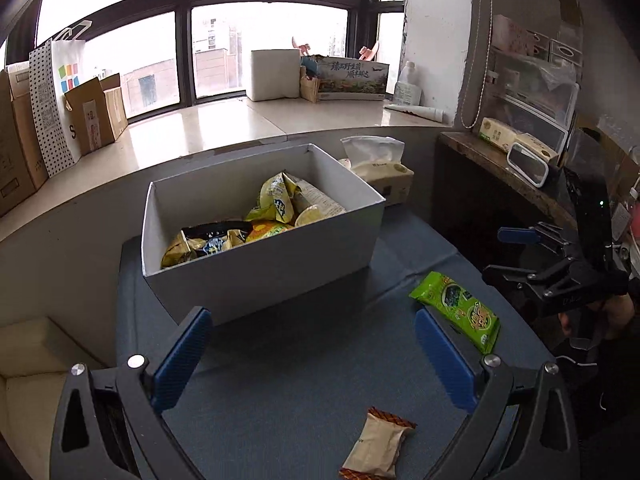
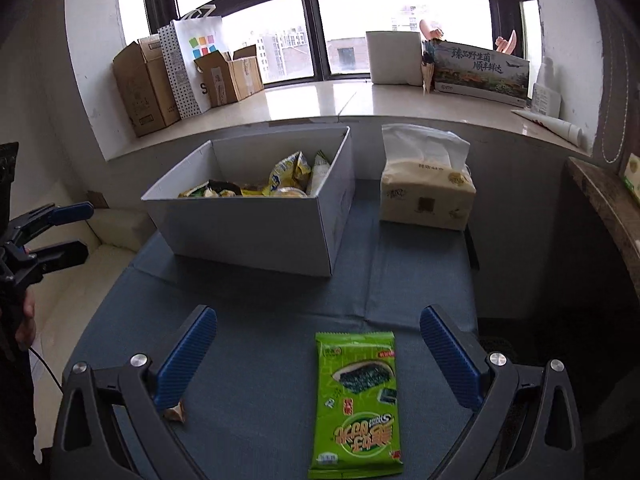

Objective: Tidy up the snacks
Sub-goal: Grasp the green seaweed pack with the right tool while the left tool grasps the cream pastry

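Observation:
A white box (image 1: 256, 276) (image 2: 256, 232) with several snack packets inside stands on the blue-grey table top (image 1: 304, 380) (image 2: 260, 380). A beige wrapped snack (image 1: 378, 446) lies near the front, between and below the fingers of my open left gripper (image 1: 314, 354). Only its corner (image 2: 176, 414) shows in the right wrist view. A green seaweed packet (image 2: 356, 404) (image 1: 458, 310) lies flat between the fingers of my open right gripper (image 2: 318, 356). From the left wrist view, the right gripper (image 1: 512, 252) is at the far right, open. The left gripper (image 2: 68, 232) shows at the right wrist view's left edge.
A tissue pack (image 2: 426, 190) (image 1: 380, 168) stands right of the box. Cardboard boxes (image 2: 148, 88) and a paper bag (image 2: 196, 64) line the windowsill. A wooden shelf (image 1: 504, 172) with clutter is to the right. A cream cushion (image 1: 36, 360) lies left of the table.

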